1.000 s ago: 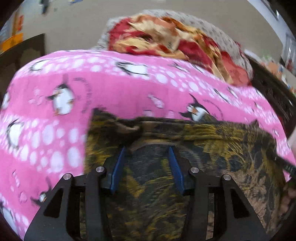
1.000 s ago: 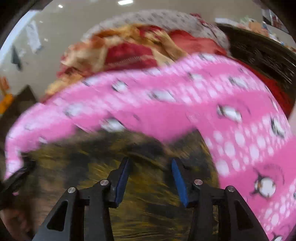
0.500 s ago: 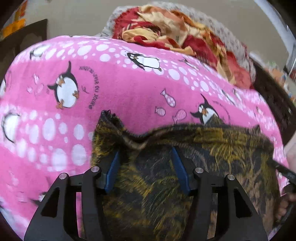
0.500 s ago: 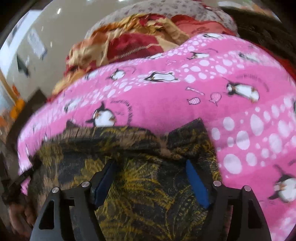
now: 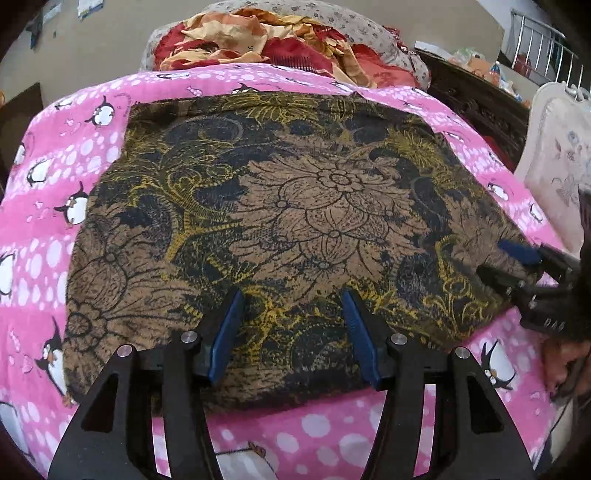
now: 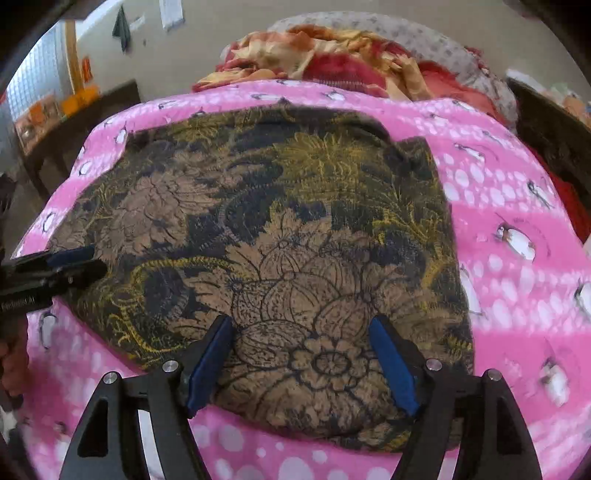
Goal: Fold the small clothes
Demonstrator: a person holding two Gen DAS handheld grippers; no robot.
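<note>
Brown-and-black floral-print fabric garment with yellow tracery (image 5: 288, 221) is lying spread flat across the centre of both wrist views, resting on a pink fleece blanket printed with penguins and white dots (image 5: 48, 229). Left gripper (image 5: 293, 314) is sitting at the bottom centre of the left view, blue-padded fingers (image 5: 225, 332) spread apart over the near edge of the garment, pinching nothing. Right gripper (image 6: 301, 339) is occupying the bottom centre of its own view, jaws likewise standing wide over the near hem, nothing between them. In the left view the right gripper is showing at the right edge, its tip lying at the garment's right border; whether it is touching the cloth cannot be told. In the right view the left gripper is entering from the left edge at the garment's left border. Crumpled red-and-orange patterned cloth (image 5: 266, 40) is bunching at the top of the frame beyond the blanket, over a grey speckled cushion (image 5: 354, 22)
</note>
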